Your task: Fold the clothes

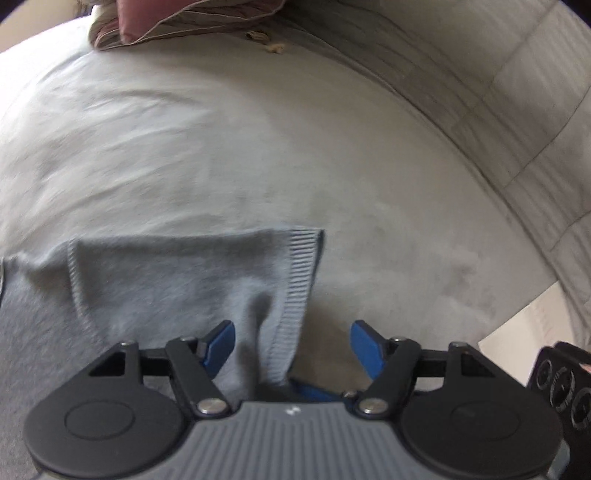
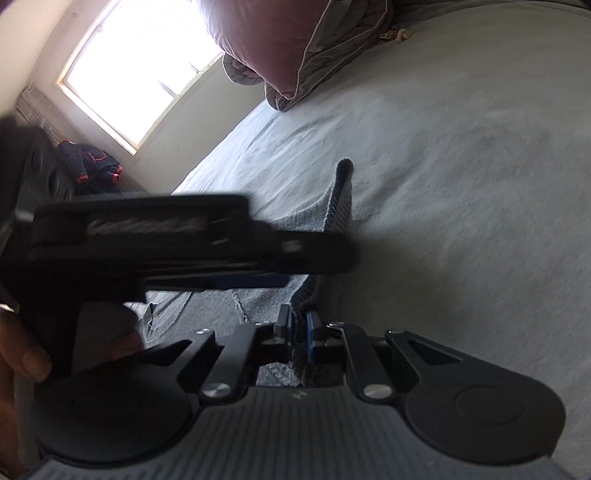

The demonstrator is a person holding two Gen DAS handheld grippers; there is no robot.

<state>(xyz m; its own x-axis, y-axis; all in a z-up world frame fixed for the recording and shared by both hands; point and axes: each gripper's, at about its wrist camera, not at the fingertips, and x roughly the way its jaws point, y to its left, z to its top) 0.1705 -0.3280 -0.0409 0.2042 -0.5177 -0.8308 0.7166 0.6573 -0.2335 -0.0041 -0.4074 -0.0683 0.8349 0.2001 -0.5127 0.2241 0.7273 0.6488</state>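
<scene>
Sweater [image 1: 177, 280] is grey knit, lying on the bed [image 1: 258, 147], ribbed cuff [image 1: 301, 280] pointing up the frame in the left wrist view.

Right gripper [image 2: 298, 332]: jaws nearly together, pinching a ribbed edge of the knit between the pads, so it's closed on the sweater. Fabric bunches up from the pinch toward the left tool.

Left gripper [image 1: 291, 343]: jaws apart, blue fingers [image 1: 221, 345] on either side of the sleeve fold w/ cuff edge between them, but pads not pressing it. Reads as open. In the right wrist view the left tool crosses the frame as a dark blur, a hand [image 2: 22, 354] on its handle.

Farther out: bed sheet is pale & wrinkled, a pink-grey duvet [image 1: 184, 22] is heaped at the far end, well apart from the sweater. Window [image 2: 144, 70] beyond the bed, dark bundle w/ red trim [image 2: 92, 166] below it.

Step, as I judge it: sleeve fold, early on. Right side is anchored, left is lining up its grab.

Next needs: left to close on the cuff/sleeve edge, then both lift together & carry the sleeve across the body w/o dragging or bunching the rest.
</scene>
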